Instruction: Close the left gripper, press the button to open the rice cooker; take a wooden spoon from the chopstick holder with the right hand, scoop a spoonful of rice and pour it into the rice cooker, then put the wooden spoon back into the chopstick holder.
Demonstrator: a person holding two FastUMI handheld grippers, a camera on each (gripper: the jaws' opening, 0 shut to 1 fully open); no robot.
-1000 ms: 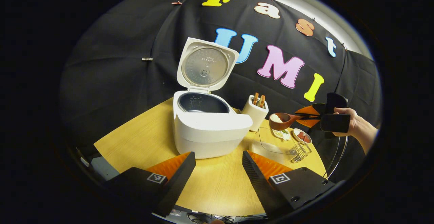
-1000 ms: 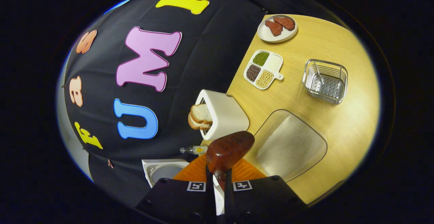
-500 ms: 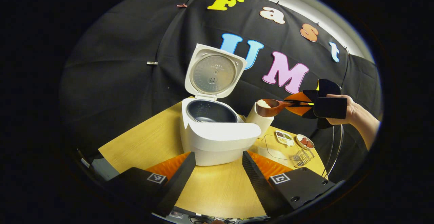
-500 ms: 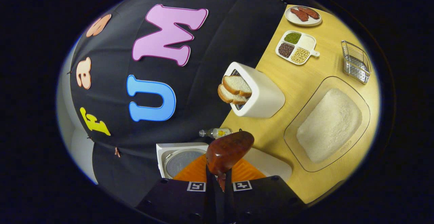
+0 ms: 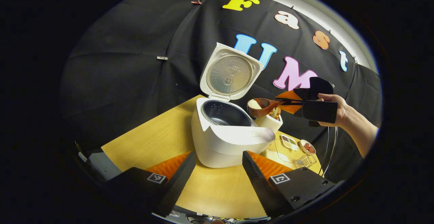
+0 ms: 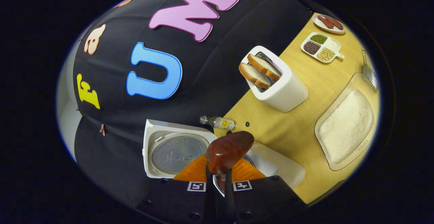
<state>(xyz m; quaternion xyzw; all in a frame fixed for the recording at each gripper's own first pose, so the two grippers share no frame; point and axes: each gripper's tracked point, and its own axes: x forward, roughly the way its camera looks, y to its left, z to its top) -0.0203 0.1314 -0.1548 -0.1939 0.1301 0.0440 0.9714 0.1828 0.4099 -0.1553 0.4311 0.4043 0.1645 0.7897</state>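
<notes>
The white rice cooker (image 5: 230, 139) stands on the worktop, lid (image 5: 230, 71) upright, dark inner pot empty. At its 2 o'clock the brown wooden spoon (image 5: 261, 106), level and heaped with rice, hangs beside the rim, above the white chopstick holder (image 5: 269, 122).

My right tongs (image 6: 218, 180) at six o'clock pinch the handle of the wooden spoon (image 6: 229, 151), whose bowl shows its rounded back. Just beyond it the rice cooker (image 6: 162, 151) stands with its lid swung open toward eight o'clock. A small bottle (image 6: 218, 122) lies on the desk (image 6: 288, 125) near the spoon's tip. At one o'clock the white holder (image 6: 279, 88) carries two bread slices (image 6: 259, 70). At three o'clock sits the glass dish of rice (image 6: 347, 125); a divided tray of grains (image 6: 320, 46) lies at two o'clock.
</notes>
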